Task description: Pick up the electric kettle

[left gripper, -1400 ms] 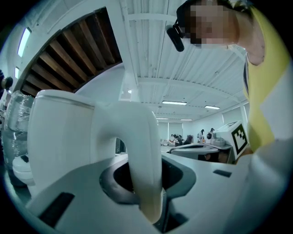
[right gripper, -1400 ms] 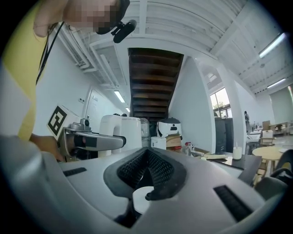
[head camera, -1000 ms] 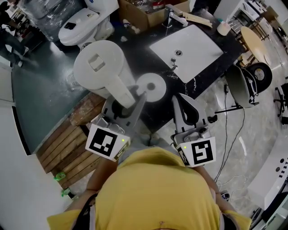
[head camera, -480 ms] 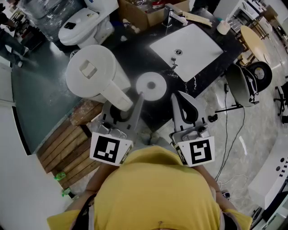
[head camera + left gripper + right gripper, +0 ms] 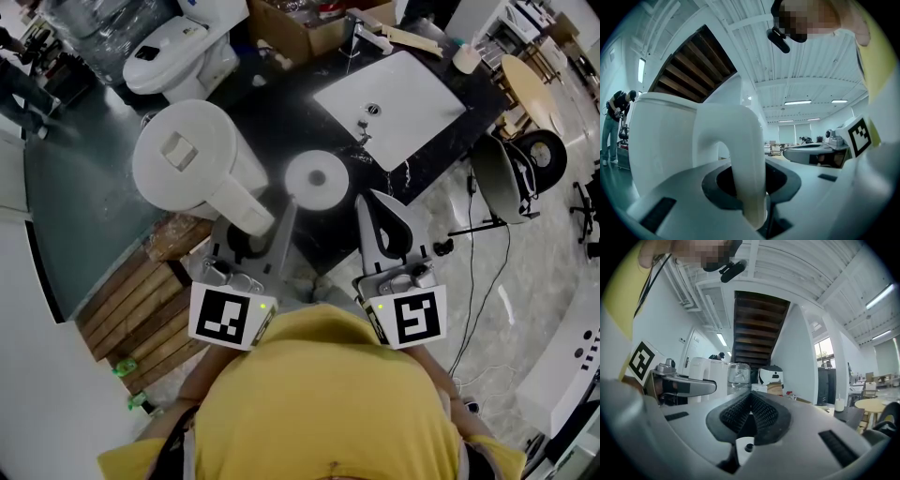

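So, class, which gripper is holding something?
The left gripper, clamped on the handle of the white kettle; the right gripper is shut on nothing.

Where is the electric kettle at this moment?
In the head view the electric kettle is at upper left, its handle between the left gripper's jaws, left of the round white base on the dark counter.

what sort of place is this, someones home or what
Probably a workshop or test hall, not a home: a toilet near a cardboard box, a white sink and dark counter, strip lights on a high ceiling.
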The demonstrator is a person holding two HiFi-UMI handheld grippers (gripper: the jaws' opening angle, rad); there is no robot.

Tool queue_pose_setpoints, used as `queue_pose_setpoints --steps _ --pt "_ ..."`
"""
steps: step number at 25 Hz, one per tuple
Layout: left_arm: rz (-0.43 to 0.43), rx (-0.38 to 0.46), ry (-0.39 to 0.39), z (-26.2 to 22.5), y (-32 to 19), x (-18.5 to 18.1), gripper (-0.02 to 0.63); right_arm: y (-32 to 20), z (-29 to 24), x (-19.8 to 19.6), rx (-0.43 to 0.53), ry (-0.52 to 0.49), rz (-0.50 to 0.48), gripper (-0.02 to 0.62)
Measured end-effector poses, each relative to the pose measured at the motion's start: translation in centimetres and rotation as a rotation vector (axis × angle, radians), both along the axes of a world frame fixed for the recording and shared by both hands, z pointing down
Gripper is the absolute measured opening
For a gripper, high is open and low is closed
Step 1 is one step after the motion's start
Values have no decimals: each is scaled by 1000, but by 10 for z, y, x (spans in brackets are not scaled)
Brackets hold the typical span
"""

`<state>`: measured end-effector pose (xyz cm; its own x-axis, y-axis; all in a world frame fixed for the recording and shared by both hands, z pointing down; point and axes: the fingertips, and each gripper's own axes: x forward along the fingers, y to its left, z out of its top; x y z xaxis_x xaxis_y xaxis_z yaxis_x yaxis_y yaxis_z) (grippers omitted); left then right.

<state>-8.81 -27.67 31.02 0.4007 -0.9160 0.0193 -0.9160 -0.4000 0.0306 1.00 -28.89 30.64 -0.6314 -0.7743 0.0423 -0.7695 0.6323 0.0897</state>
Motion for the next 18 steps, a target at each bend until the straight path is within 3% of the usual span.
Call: queue_pose_setpoints --steps 18 --pt "-10 -9 1 0 8 0 100 5 5 -2 -19 21 -11 17"
